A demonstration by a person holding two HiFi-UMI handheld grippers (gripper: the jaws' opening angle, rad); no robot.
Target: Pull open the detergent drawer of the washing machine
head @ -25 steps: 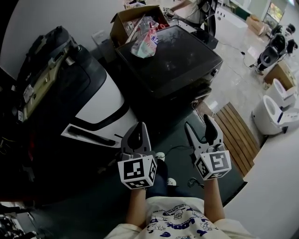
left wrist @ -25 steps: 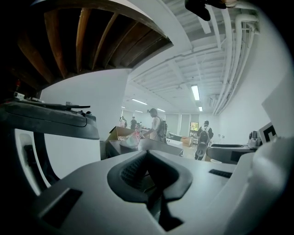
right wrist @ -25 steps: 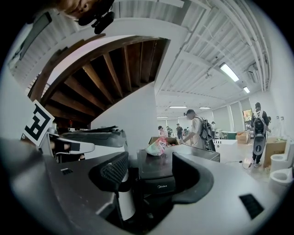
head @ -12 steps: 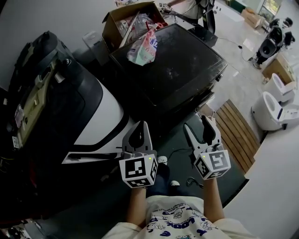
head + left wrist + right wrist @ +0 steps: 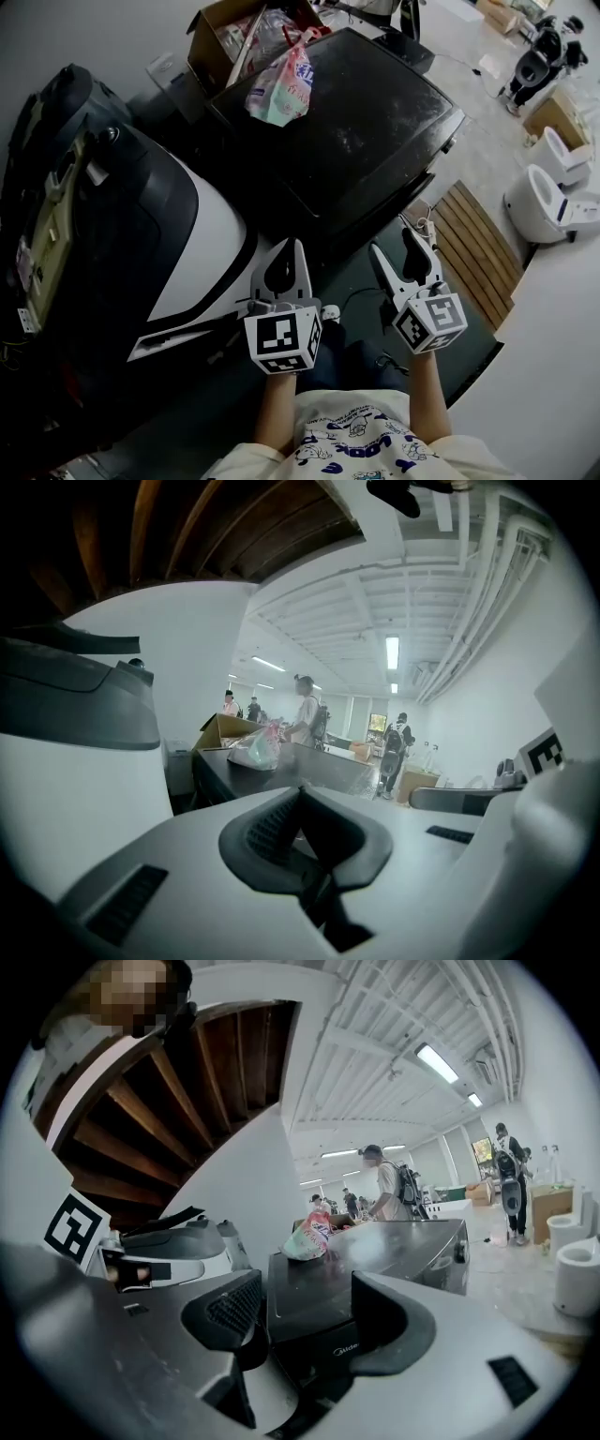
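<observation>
Washing machine (image 5: 366, 131), dark top, stands just ahead of both grippers, not touched by either. Detergent drawer cannot be picked out on its front. Crumpled plastic bag (image 5: 278, 84) lies on the top near the back edge. Left gripper (image 5: 286, 248) jaws clenched together, nothing between. Right gripper (image 5: 394, 246) jaws released and apart, empty, pointing at the machine's front.

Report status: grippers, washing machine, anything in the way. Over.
Left gripper shut, empty; right gripper open, empty. Both short of the washing machine, no contact. Plastic bag on its top, clear of the front.
</observation>
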